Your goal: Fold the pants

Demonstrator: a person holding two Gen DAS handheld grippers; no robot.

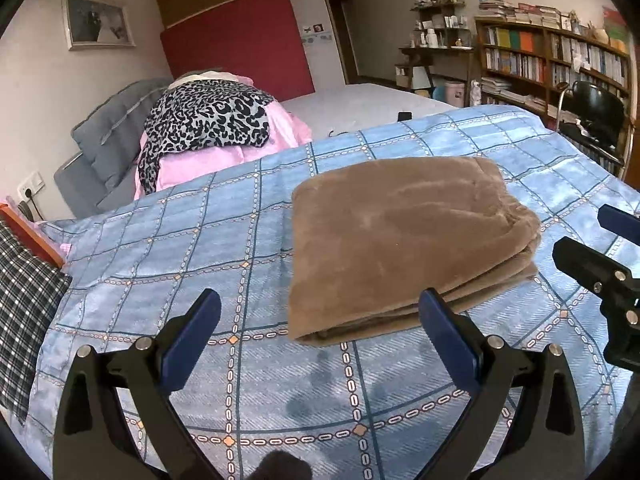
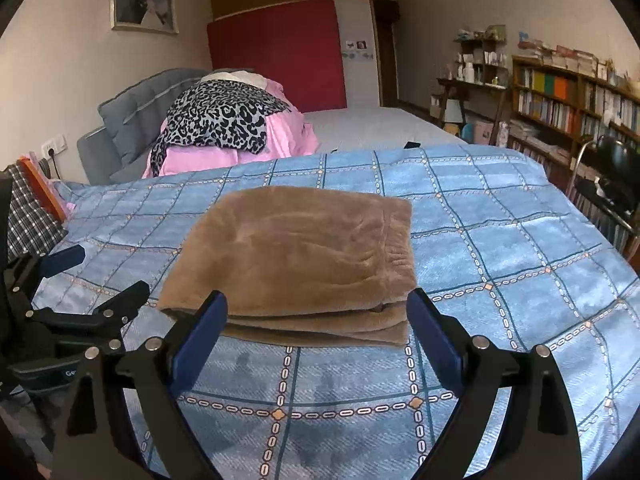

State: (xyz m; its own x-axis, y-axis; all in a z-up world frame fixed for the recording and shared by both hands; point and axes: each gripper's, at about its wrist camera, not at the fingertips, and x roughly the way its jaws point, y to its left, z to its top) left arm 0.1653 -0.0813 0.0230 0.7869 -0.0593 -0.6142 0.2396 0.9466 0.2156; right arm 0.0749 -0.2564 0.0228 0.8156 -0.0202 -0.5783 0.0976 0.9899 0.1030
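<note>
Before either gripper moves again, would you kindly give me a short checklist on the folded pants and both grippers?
1. Brown pants folded into a compact stack: ok.
2. Pants lying wholly on the blue checked bedspread, away from its edges: ok.
3. Left gripper open, nothing between its fingers: ok.
4. Right gripper open, not touching the pants: ok.
5. Layer edges at the near side aligned: not ok, they are slightly staggered.
6. Far side of the stack neat: cannot tell.

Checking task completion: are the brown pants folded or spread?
Folded. The brown pants lie as a compact rectangle on the blue checked bedspread, stacked layers showing at the near edge.
</note>
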